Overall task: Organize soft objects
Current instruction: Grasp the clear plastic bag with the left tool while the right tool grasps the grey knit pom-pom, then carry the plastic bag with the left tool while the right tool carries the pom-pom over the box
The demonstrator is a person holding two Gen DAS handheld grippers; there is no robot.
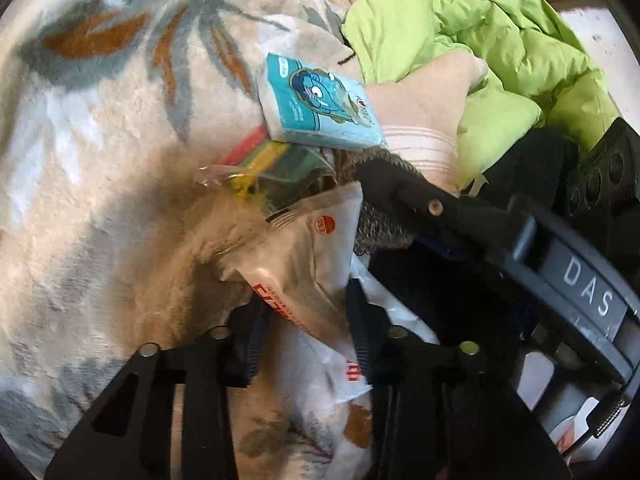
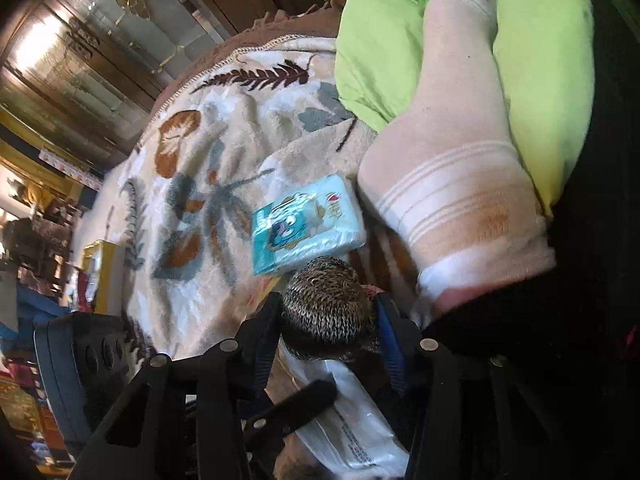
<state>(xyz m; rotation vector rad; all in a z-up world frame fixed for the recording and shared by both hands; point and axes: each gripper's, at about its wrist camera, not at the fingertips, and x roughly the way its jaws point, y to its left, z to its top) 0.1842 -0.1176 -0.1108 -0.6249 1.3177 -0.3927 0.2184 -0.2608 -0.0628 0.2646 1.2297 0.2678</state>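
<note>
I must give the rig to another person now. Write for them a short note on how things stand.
Left gripper: closed on the white and orange plastic packet.
Right gripper: closed on the grey knitted sock.
On the floral blanket: blue tissue pack, pale striped sock leaning on the green garment, and a coloured sponge pack under the tissue pack.
Done: nothing looks sorted yet.
Left: place both held items, then group the rest.

We've got the right tool [image 2: 326,334] pinched on a speckled knit sock [image 2: 328,312], over a white plastic packet [image 2: 352,428]. Just past it, a blue tissue pack [image 2: 306,226] sits on the leafy blanket [image 2: 200,168], beside a cream sock [image 2: 452,168] and green cloth [image 2: 544,80].
</note>
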